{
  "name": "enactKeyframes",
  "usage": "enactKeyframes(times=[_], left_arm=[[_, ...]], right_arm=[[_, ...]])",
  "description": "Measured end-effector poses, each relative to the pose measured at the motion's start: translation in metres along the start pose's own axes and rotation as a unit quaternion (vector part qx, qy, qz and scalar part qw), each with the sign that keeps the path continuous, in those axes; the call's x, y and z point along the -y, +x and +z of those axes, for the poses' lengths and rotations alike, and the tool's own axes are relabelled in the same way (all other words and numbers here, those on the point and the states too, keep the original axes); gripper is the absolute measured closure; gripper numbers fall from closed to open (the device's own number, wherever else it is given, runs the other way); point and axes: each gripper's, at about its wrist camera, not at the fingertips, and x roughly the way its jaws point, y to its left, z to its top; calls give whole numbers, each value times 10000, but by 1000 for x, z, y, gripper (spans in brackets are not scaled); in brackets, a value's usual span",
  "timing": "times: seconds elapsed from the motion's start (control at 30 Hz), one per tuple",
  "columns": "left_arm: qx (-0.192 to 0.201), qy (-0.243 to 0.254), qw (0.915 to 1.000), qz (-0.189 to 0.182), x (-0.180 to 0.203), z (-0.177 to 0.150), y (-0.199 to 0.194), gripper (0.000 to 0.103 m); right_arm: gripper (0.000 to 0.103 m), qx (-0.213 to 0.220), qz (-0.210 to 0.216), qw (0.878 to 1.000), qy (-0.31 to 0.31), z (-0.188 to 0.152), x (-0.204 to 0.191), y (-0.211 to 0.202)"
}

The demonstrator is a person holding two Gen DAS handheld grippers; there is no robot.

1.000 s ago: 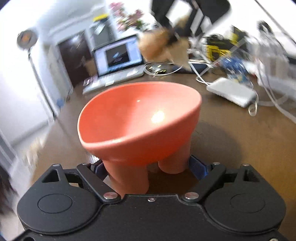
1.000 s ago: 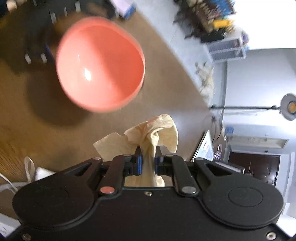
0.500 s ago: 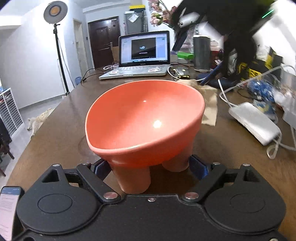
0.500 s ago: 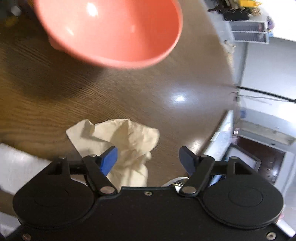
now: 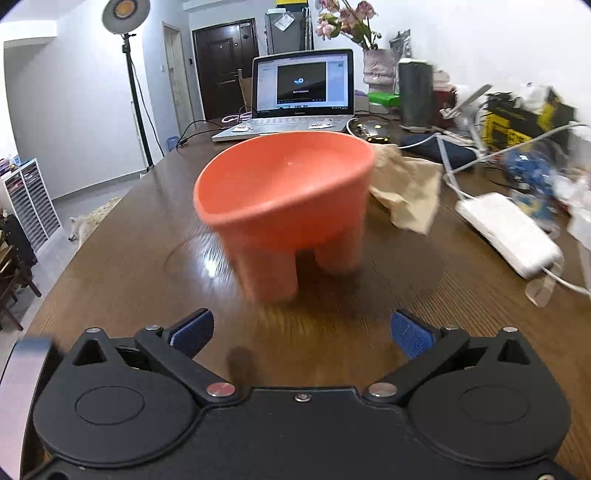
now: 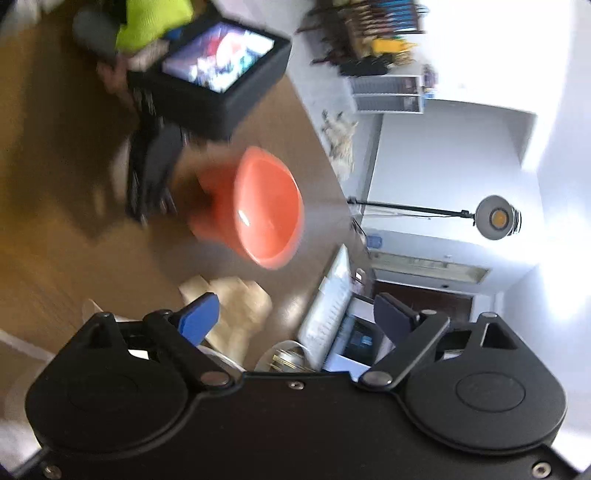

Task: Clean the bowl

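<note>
The orange footed bowl point(image 5: 284, 192) stands upright on the brown table point(image 5: 147, 258), a short way in front of my left gripper point(image 5: 301, 332), which is open and empty. A crumpled beige cloth point(image 5: 406, 188) lies on the table just right of and behind the bowl. In the right wrist view the bowl point(image 6: 258, 210) is farther off and blurred, and the cloth point(image 6: 240, 306) lies on the table below my right gripper point(image 6: 295, 317), which is open and empty.
An open laptop point(image 5: 299, 96) sits behind the bowl. A white power adapter point(image 5: 506, 229), cables and cluttered items point(image 5: 524, 122) fill the table's right side. A floor lamp point(image 5: 125, 14) stands at the left. The left gripper's body shows beyond the bowl point(image 6: 207, 77).
My left gripper let go of the bowl's feet and drew back, leaving it on the table. My right gripper opened, dropped the cloth beside the bowl and pulled away.
</note>
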Motion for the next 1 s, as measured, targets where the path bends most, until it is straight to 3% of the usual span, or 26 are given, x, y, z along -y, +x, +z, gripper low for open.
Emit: enactKeyframes(times=[0.07,0.1,0.17,0.2,0.27,0.3,0.37,0.4,0.47,0.57,0.7,0.93,1.0], left_arm=[[1,-48,10000,2,-3,-10,-25,0],[82,-47,10000,1,-5,-13,-35,0],[274,-156,9995,67,-10,-17,-61,0],[371,-218,9990,105,-12,-19,-73,0],[444,-416,9981,87,-17,-20,-98,0],[449,-455,9979,102,-17,-20,-105,0],[486,-441,9975,250,-14,-25,-125,0],[493,-429,9974,293,-12,-25,-129,0],[474,-428,9975,311,-7,-31,-146,0],[455,-471,9976,229,-2,-39,-166,0],[512,-432,9975,210,3,-49,-185,0],[595,-169,9980,85,11,-51,-204,0],[565,-207,9982,0,6,-51,-206,0]], right_arm=[[7,368,-294,9946,928,12,-9,-19],[7,479,-659,9874,1357,17,-15,-25],[6,594,-1429,9610,2292,25,-26,-38],[4,590,-1560,9526,2546,26,-28,-42],[3,444,-1956,9012,3843,35,-40,-54],[2,386,-2050,8837,4189,37,-44,-56],[2,-46,-2151,8087,5475,44,-52,-63],[2,-175,-2127,7871,5787,44,-55,-66],[2,-343,-1825,7203,6683,44,-64,-78],[2,-233,-1325,6629,7366,39,-76,-89],[2,-387,-1208,6431,7552,45,-86,-96],[2,-668,-963,6227,7736,45,-102,-118],[2,-741,-1029,6313,7651,47,-101,-124]])
